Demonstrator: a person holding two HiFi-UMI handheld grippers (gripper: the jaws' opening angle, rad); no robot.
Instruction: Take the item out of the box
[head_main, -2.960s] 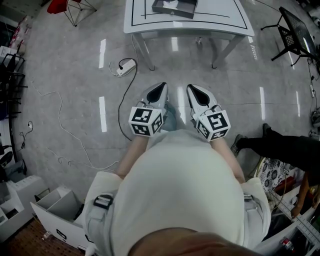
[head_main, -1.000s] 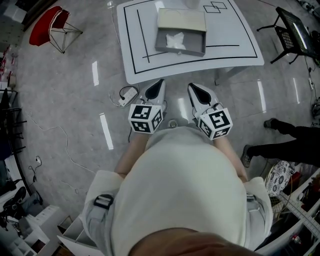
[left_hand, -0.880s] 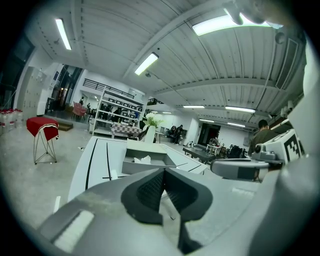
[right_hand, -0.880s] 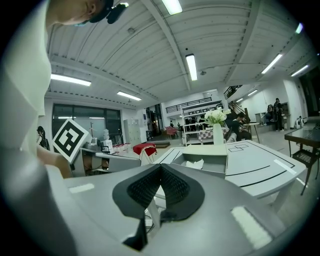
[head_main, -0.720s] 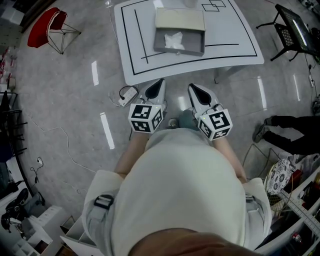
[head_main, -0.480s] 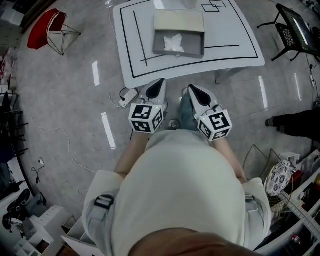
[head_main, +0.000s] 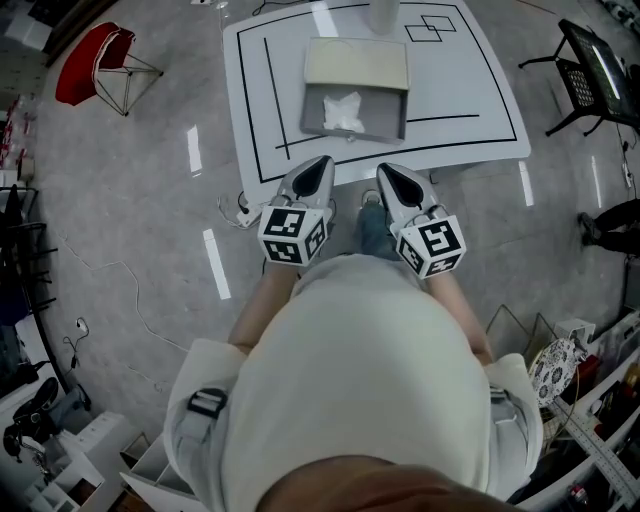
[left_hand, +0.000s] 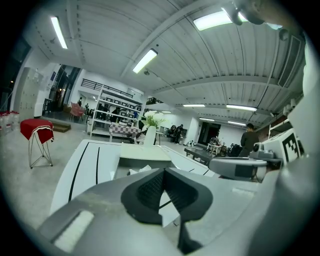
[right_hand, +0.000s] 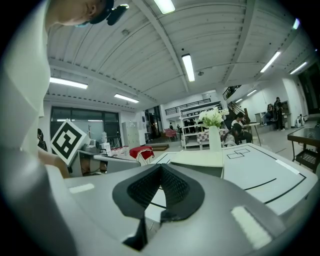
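Observation:
An open grey box (head_main: 355, 100) with its pale lid (head_main: 357, 62) folded back lies on the white table (head_main: 480, 90) marked with black lines. A crumpled white item (head_main: 343, 110) rests inside the box. My left gripper (head_main: 318, 166) and right gripper (head_main: 391, 173) are held side by side at the table's near edge, short of the box, both shut and empty. The left gripper view has its shut pads (left_hand: 150, 189) below the box (left_hand: 142, 159) and the item (left_hand: 139, 170). In the right gripper view the gripper (right_hand: 161, 174) points at the box's lid (right_hand: 197, 158).
A white vase (head_main: 383, 12) with flowers (right_hand: 212, 118) stands behind the box. A red stool (head_main: 95, 60) is on the floor to the left, a power strip (head_main: 245, 212) by the table's corner, a black chair (head_main: 598, 68) to the right. A person's foot (head_main: 600, 222) shows at the right edge.
The table and box have drawn nearer as I walked forward. Both grippers now reach the table's near edge, still shut. The person on the right has moved off toward the right edge.

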